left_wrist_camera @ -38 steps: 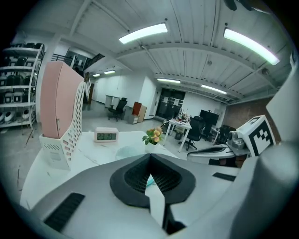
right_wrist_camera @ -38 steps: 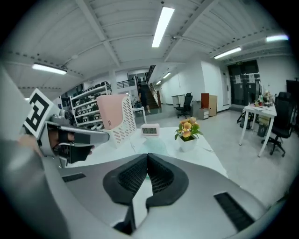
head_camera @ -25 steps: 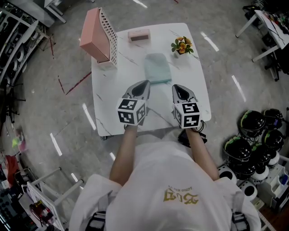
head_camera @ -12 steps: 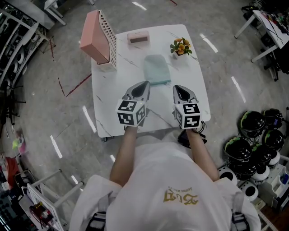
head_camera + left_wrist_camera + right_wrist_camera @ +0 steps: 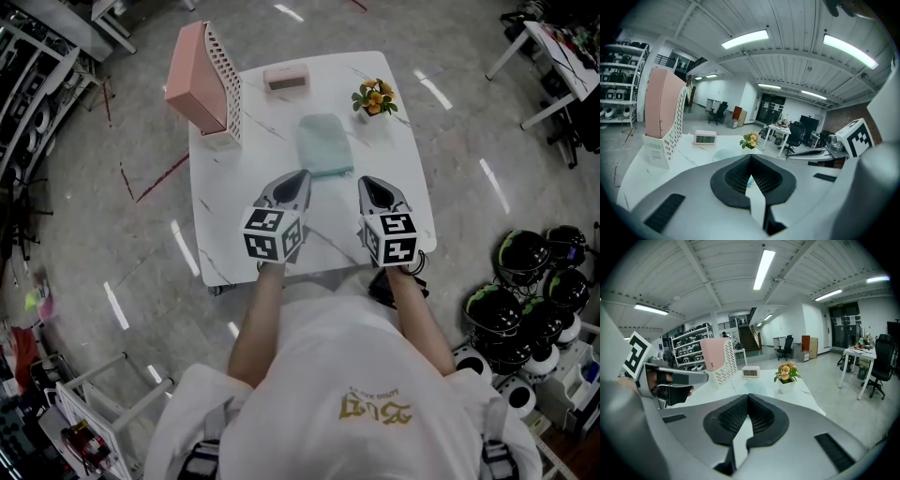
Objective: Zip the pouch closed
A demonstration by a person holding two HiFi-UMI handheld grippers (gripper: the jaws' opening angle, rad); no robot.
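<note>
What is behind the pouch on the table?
A pink digital clock stands beyond the teal pouch, with a small flower pot further right. The tabletop under the pouch is covered.

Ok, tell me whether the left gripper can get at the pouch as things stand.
Probably yes: the pouch lies just ahead of the left gripper on the table, nothing between. Its fingers are shut, though.

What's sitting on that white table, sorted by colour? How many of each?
Pink: 2 (file rack, clock)
Teal: 1 (pouch)
Orange and green: 1 (potted flowers)
Total: 4
</note>
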